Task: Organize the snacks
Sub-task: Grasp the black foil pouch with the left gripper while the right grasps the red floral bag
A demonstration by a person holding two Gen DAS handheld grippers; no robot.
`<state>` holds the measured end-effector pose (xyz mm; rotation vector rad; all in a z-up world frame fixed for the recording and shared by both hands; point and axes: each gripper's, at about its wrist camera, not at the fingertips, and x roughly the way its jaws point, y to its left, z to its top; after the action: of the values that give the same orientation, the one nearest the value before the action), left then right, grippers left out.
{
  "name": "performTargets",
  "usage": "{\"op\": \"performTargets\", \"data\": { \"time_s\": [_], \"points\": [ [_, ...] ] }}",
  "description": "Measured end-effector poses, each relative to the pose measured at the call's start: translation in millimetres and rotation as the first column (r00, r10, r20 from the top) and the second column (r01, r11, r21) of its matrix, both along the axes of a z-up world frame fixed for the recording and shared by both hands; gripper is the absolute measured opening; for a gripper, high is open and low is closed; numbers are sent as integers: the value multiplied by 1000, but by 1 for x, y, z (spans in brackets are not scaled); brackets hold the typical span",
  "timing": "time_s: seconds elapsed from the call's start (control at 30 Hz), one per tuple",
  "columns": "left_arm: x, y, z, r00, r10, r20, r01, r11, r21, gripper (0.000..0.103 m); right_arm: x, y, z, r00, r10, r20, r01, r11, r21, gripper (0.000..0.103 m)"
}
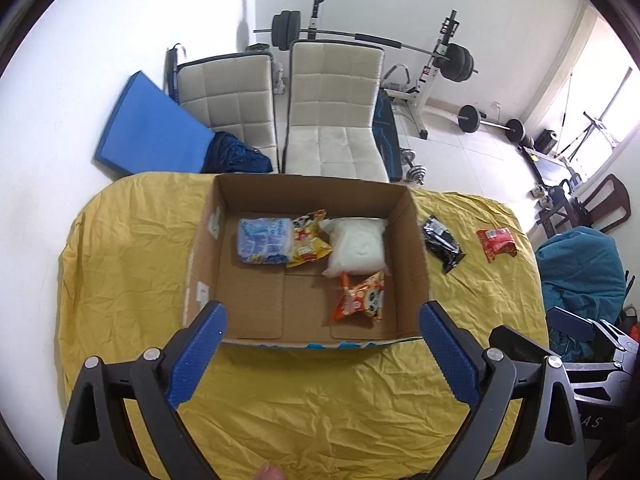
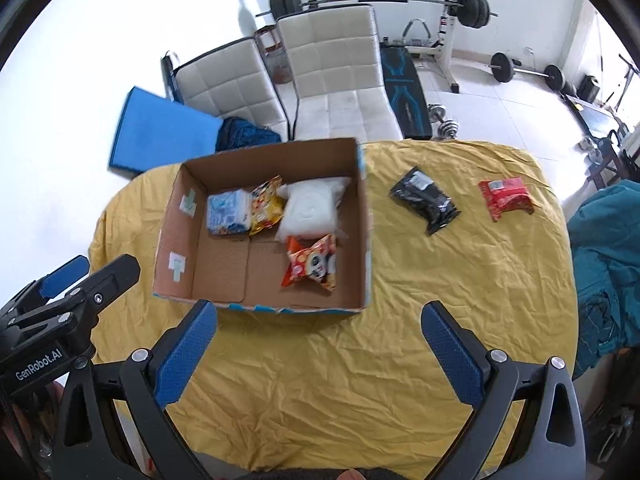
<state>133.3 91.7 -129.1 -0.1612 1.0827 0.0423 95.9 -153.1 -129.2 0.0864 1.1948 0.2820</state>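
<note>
Yellow cloth (image 2: 360, 380), cardboard box (image 2: 368, 240), snacks half sorted.

The wrinkled cloth covers the whole table, and the open box sits on it toward the far left. Inside the box: a white pouch (image 2: 308, 210) at the back right, a blue-and-white pack (image 2: 227, 212) at the back left, a yellow packet (image 2: 265, 204) wedged between them, and an orange packet (image 2: 312, 262) just in front of the white pouch. Outside, right of the box, a black packet (image 2: 426, 200) lies on the cloth, with a red packet (image 2: 506, 198) further right. Left gripper (image 1: 322, 316) hovers over the box's near edge, jaws spread wide, holding nothing. Right gripper (image 2: 318, 314) hangs just in front of the box, also spread and empty.
</note>
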Motion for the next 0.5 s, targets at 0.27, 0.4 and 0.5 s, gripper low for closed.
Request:
{"op": "performTargets", "data": {
  "time_s": [0.27,0.4,0.5],
  "points": [
    [57,-91,-17,993,-111,-31,109,992,-62,98,45,-109,-20,988,-154,-30,152,987,-48,103],
    [99,-136,-47,987,-132,-92,122,987,-102,98,84,-176,-49,968,-237,-84,229,968,-98,103],
    [137,-168,-79,975,-138,-175,114,984,-140,98,117,-230,-82,934,-314,-173,307,949,-64,103]
  ]
}}
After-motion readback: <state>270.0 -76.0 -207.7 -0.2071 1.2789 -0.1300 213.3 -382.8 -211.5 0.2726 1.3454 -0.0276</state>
